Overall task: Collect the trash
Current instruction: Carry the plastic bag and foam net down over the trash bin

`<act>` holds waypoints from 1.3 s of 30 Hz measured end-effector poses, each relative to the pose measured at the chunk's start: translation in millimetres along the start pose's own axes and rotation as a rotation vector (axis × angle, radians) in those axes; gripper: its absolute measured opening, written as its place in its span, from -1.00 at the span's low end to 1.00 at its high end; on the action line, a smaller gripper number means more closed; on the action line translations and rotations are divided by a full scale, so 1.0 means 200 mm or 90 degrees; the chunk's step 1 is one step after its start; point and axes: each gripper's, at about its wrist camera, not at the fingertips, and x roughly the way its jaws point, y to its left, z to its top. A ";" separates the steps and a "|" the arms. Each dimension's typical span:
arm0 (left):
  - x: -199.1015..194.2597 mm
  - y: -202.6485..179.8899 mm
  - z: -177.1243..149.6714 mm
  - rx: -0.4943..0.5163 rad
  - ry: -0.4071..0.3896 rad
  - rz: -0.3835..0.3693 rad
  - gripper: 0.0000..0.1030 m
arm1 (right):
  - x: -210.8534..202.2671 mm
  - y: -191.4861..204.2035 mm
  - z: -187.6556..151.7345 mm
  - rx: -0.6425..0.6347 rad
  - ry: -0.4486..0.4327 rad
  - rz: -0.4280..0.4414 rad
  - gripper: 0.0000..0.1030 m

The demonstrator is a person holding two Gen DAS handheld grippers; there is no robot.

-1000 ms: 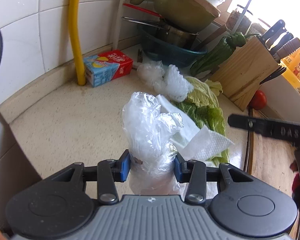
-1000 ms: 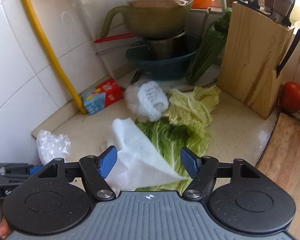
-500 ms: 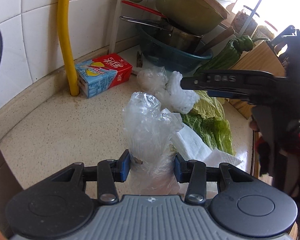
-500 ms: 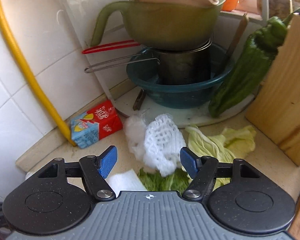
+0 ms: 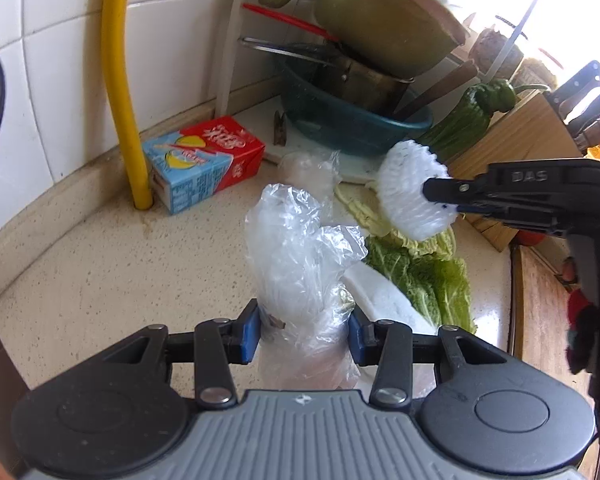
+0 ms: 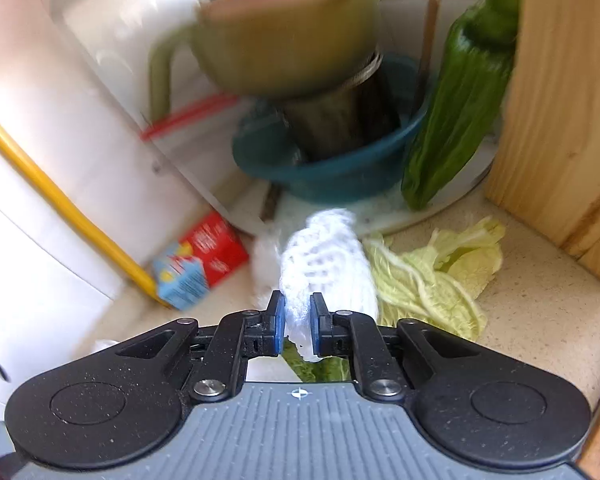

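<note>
My left gripper [image 5: 302, 334] is shut on a crumpled clear plastic bag [image 5: 300, 248] that stands up between its blue pads above the speckled counter [image 5: 100, 280]. A white foam fruit net [image 6: 324, 268] sits between the blue pads of my right gripper [image 6: 298, 322], whose jaws are closing and pinch its near end. In the left wrist view the net [image 5: 408, 200] hangs off the right gripper [image 5: 440, 196] above the cabbage. A red and blue drink carton [image 5: 204, 164] lies by the wall. A white paper towel [image 5: 384, 300] lies under the bag's right side.
Cabbage leaves [image 6: 432, 276] spread on the counter. More crumpled clear plastic [image 5: 308, 168] lies behind the bag. A blue basin [image 5: 352, 124] stacked with pots stands at the back, a green pepper [image 6: 460, 100] and wooden knife block [image 6: 560, 120] to the right, a yellow pipe [image 5: 120, 80] left.
My right gripper went forward past the paper towel to the foam net and closed on it. The left gripper drifted toward the wall, still gripping the bag.
</note>
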 end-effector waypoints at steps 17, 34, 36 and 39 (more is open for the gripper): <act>-0.34 -0.04 -0.08 0.008 -0.087 0.044 -0.25 | -0.43 0.15 -0.04 -0.047 -0.069 0.054 -0.66; -0.72 -0.06 -0.38 -0.038 -0.139 0.145 -0.25 | -0.61 0.37 -0.30 -0.131 -0.028 0.183 -0.66; -0.76 -0.05 -0.42 -0.046 -0.145 0.158 -0.25 | -0.62 0.40 -0.34 -0.139 -0.018 0.200 -0.66; -0.82 -0.04 -0.50 -0.062 -0.149 0.179 -0.25 | -0.62 0.46 -0.41 -0.156 0.000 0.227 -0.66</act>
